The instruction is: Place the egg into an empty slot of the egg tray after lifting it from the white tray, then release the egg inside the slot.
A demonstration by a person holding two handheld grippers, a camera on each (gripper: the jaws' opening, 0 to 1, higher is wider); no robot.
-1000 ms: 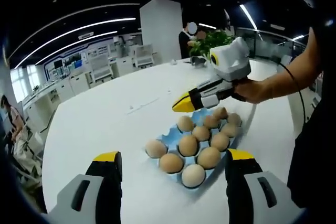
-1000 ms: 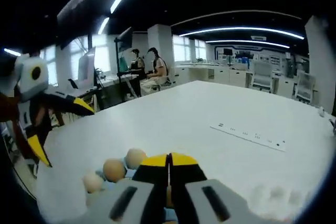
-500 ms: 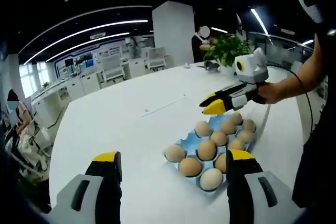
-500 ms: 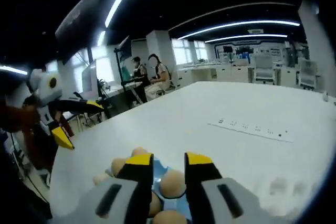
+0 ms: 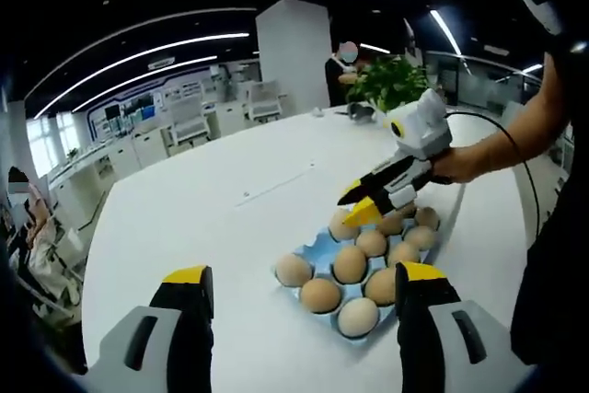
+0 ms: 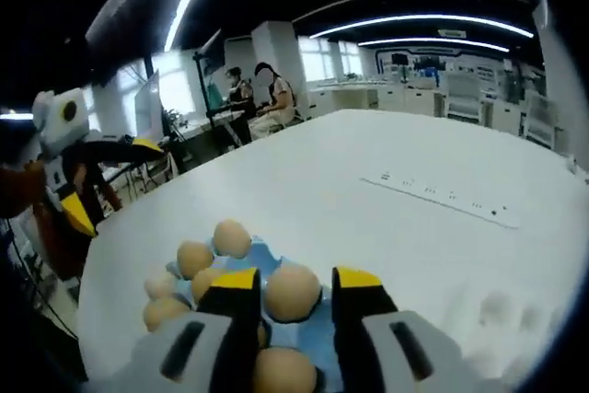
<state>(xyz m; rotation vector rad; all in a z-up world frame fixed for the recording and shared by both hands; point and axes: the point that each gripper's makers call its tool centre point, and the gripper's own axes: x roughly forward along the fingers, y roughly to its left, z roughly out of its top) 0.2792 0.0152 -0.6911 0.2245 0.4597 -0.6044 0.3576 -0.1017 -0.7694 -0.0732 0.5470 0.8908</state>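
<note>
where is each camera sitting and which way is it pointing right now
Left gripper view: rides the left hand-held gripper, looking across the white table at the blue egg tray; the right hand-held gripper hangs open-jawed over the tray's far end, held by the person's hand.
Right gripper view: rides the right hand-held gripper, jaws open on either side of an egg in the tray, facing the left hand-held gripper.
Shared: tray, eggs, table, both grippers.
</note>
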